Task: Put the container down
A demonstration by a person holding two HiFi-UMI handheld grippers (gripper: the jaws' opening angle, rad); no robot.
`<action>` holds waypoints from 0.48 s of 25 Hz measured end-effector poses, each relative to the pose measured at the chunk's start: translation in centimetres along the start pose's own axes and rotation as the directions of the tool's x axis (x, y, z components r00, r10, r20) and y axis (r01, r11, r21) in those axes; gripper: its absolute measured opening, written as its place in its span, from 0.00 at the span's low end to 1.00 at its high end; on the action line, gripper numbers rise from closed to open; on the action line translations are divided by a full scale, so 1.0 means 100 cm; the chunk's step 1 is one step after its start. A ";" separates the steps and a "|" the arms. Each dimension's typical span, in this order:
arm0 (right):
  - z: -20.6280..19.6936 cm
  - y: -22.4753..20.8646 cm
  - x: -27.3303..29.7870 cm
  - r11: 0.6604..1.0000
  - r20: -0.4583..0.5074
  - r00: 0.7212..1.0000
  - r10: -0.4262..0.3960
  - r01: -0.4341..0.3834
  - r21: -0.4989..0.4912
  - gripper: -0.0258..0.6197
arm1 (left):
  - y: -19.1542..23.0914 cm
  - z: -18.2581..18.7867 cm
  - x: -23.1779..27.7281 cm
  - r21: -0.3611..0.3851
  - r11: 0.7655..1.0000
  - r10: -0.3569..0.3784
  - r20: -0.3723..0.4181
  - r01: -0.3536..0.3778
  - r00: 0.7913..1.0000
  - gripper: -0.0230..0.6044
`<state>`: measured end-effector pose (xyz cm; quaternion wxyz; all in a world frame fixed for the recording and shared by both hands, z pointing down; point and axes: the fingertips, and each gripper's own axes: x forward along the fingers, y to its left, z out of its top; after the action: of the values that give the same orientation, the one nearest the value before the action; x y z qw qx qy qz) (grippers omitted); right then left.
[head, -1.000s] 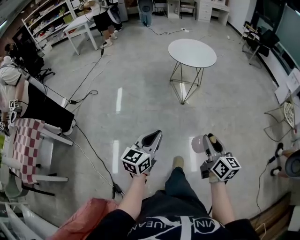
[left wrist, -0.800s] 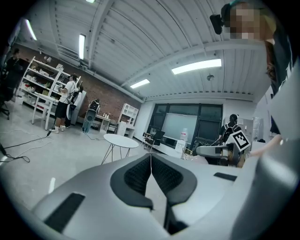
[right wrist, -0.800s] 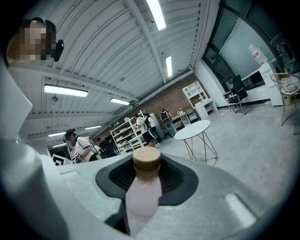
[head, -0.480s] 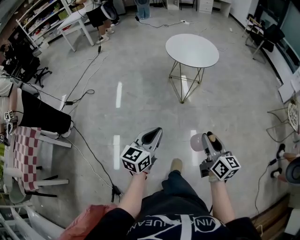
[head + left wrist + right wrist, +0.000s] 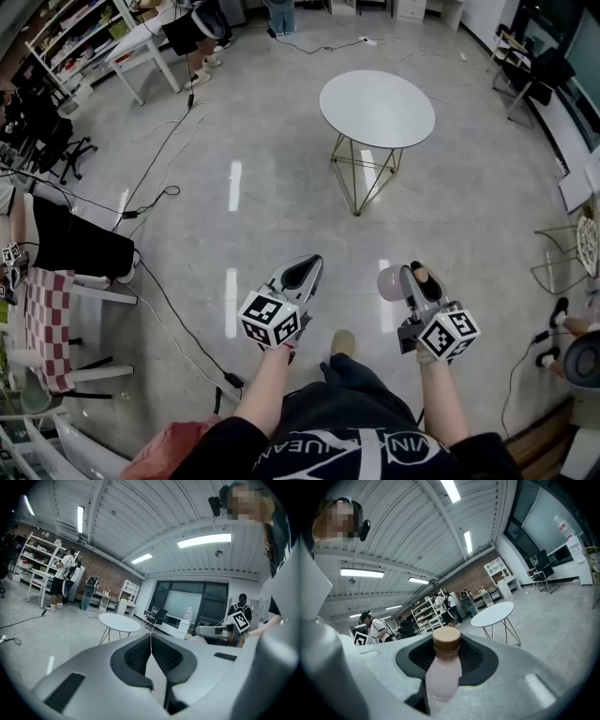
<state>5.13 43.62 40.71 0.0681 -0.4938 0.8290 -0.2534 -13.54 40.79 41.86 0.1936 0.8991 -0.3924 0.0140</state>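
A pale pink translucent plastic bottle (image 5: 443,679) with a round tan cap (image 5: 446,639) is sitting in the right gripper (image 5: 446,662). In the right gripper view it is standing upright, with its slim body rising to a narrower neck under the cap. The right gripper's black ribbed fingers (image 5: 480,660) are standing partly spread and are pinching the bottle's body from both sides, while the cap is poking up above them.

In the head view the bottle (image 5: 391,283) is showing as a pinkish round shape at the tip of the right gripper (image 5: 412,281), which is hanging in the air over the glossy grey floor (image 5: 281,169). The round white table with thin gold wire legs (image 5: 377,108) is standing well apart from it, farther ahead.

The left gripper (image 5: 151,645) is hovering beside the right one, seen also from the head (image 5: 302,272). Its dark fingers (image 5: 135,656) are pressing together along a thin seam, with nothing between them.
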 end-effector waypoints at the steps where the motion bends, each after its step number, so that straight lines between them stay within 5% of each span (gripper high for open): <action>1: 0.003 -0.006 0.003 1.000 -0.001 1.000 0.002 -0.002 -0.001 0.24 | 0.001 0.001 0.007 0.000 1.000 0.001 -0.001 -0.001 1.000 0.06; 12: 0.032 -0.053 0.030 1.000 0.001 1.000 0.020 -0.020 0.003 0.24 | 0.006 0.009 0.068 0.004 1.000 0.004 -0.011 -0.004 1.000 0.06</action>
<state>8.92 37.87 40.90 0.0718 -0.4857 0.8334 -0.2538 -9.34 35.31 42.41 0.1939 0.8987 -0.3929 0.0202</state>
